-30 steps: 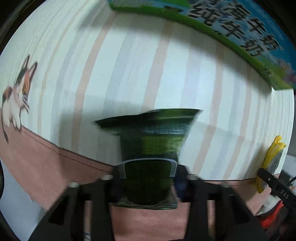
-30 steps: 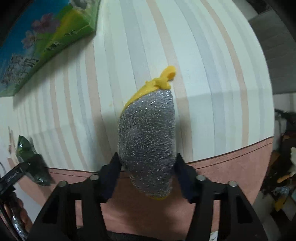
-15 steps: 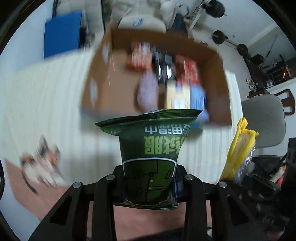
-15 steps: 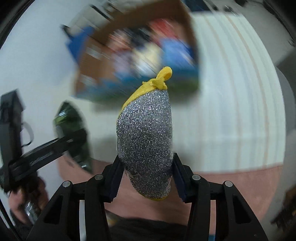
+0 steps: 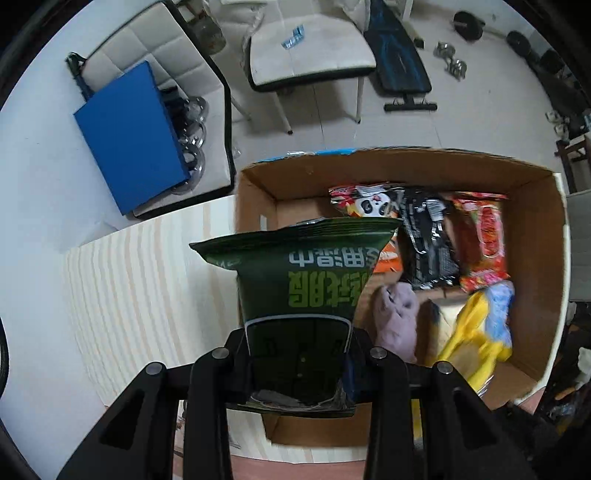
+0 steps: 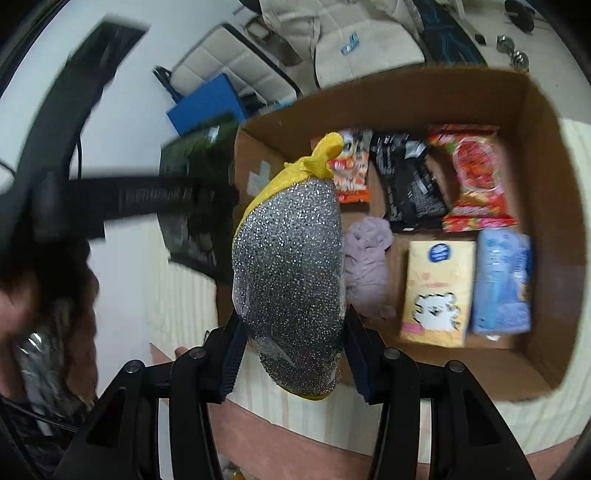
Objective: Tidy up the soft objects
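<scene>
Green snack bag (image 5: 295, 295), glittery sponge (image 6: 290, 273) upright, gripped.

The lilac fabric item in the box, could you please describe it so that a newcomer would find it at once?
Look into the open cardboard box on the striped tablecloth. Below the row of three snack packets, left of the yellow tissue pack, lies the lilac cloth bundle. It is the only crumpled, unprinted fabric thing; everything around it is a printed packet.

- The place looks like a room in a home, used also for exercise.
- A weight bench (image 5: 400, 70) and round weight plates (image 5: 468, 25) lie on the pale tiled floor (image 5: 461, 114).
- White padded chairs (image 5: 306, 55) stand near a table with a striped cloth (image 5: 147, 280).
- A cardboard box (image 5: 406, 162) holds snack packets (image 5: 484, 243) and tissue packs (image 6: 437, 291).
</scene>
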A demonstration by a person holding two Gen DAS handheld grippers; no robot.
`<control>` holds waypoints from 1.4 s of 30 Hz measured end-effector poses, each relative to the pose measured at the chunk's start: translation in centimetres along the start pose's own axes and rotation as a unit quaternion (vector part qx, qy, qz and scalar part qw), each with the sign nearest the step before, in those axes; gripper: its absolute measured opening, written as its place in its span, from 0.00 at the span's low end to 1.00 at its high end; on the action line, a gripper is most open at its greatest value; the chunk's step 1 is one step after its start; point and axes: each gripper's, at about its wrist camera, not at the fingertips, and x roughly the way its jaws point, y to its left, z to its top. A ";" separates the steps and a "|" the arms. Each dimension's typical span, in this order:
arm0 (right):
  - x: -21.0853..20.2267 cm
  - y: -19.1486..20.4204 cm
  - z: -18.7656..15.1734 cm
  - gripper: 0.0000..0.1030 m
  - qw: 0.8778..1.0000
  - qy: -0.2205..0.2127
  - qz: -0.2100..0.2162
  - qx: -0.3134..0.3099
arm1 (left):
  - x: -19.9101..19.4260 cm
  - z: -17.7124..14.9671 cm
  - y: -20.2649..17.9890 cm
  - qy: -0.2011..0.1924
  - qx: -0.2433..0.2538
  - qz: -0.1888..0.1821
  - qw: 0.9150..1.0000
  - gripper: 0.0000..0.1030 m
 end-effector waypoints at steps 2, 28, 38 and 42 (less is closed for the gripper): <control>1.2 -0.4 -0.1 0.51 1.000 0.011 -0.001 0.001 | 1.3 0.8 -0.1 0.014 0.004 -0.006 1.000 0.31; 0.6 -3.6 0.2 0.74 0.997 0.027 -0.079 0.005 | -0.4 -1.8 0.1 0.001 -0.029 -0.041 0.999 0.41; -7.3 -6.5 -2.2 0.74 0.983 -0.026 -0.181 -0.010 | -4.1 -8.5 -1.4 -0.078 -0.043 -0.069 0.994 0.41; -8.7 -6.9 -3.0 0.80 0.978 -0.041 -0.205 -0.015 | -5.8 -10.3 -2.2 -0.116 -0.043 -0.051 0.991 0.65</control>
